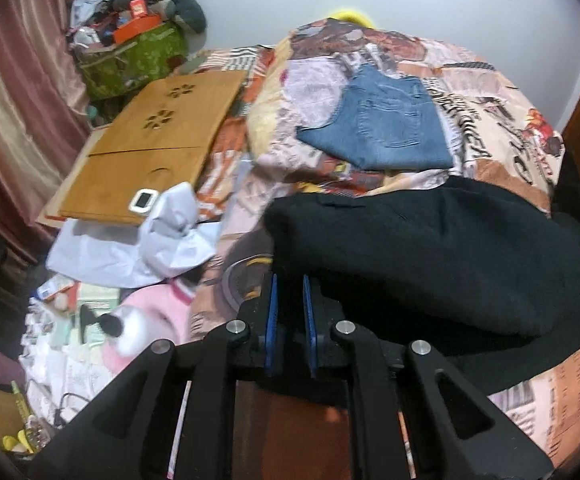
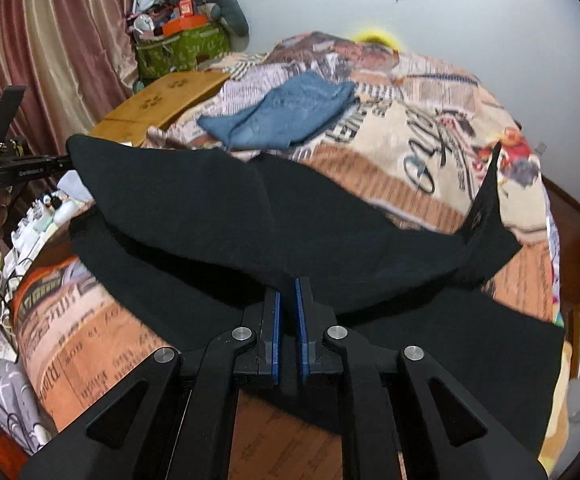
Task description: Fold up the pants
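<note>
1. The bed (image 2: pixel 430 128) carries everything.
2. The black pants (image 2: pixel 218 216) lie across its near edge, one layer lifted.
3. Folded jeans (image 1: pixel 382 120) lie mid-bed.
4. The right gripper (image 2: pixel 287 284) pinches the black pants' edge.
5. The left gripper (image 1: pixel 289 280) clamps the same pants, as the right view shows.

I see pants (image 2: pixel 250 216) on bed (image 2: pixel 430 148) up front, jeans (image 1: pixel 382 124) behind, wooden board (image 1: pixel 162 136) left.
</note>
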The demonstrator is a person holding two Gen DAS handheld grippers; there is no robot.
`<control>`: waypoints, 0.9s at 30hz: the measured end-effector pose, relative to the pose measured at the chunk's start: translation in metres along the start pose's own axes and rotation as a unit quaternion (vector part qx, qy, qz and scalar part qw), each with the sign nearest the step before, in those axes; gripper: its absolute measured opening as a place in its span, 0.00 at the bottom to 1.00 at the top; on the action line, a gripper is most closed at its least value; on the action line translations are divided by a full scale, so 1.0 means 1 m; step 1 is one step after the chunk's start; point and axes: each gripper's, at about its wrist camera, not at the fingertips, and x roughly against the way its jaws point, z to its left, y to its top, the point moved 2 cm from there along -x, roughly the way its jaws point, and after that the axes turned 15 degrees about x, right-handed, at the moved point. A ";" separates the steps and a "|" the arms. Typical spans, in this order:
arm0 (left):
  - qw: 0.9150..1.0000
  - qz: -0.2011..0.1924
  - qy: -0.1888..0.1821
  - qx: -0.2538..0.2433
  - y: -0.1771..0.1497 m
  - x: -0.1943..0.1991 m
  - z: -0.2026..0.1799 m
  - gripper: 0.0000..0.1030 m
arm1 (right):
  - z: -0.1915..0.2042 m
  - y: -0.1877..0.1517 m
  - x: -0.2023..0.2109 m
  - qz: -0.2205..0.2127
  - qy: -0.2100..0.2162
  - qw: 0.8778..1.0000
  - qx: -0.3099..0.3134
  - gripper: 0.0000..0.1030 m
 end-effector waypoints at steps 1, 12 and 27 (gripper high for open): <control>1.000 0.000 0.002 0.007 0.000 0.002 0.004 0.12 | 0.001 -0.002 0.000 0.003 0.001 1.000 -0.001 0.09; 0.999 -0.051 0.002 0.014 0.019 0.029 -0.009 0.64 | -0.017 -0.004 0.043 -0.036 -0.020 0.998 -0.038 0.44; 0.996 -0.044 -0.044 -0.059 0.050 0.001 -0.127 0.81 | -0.097 0.016 0.039 -0.051 -0.077 0.991 -0.093 0.55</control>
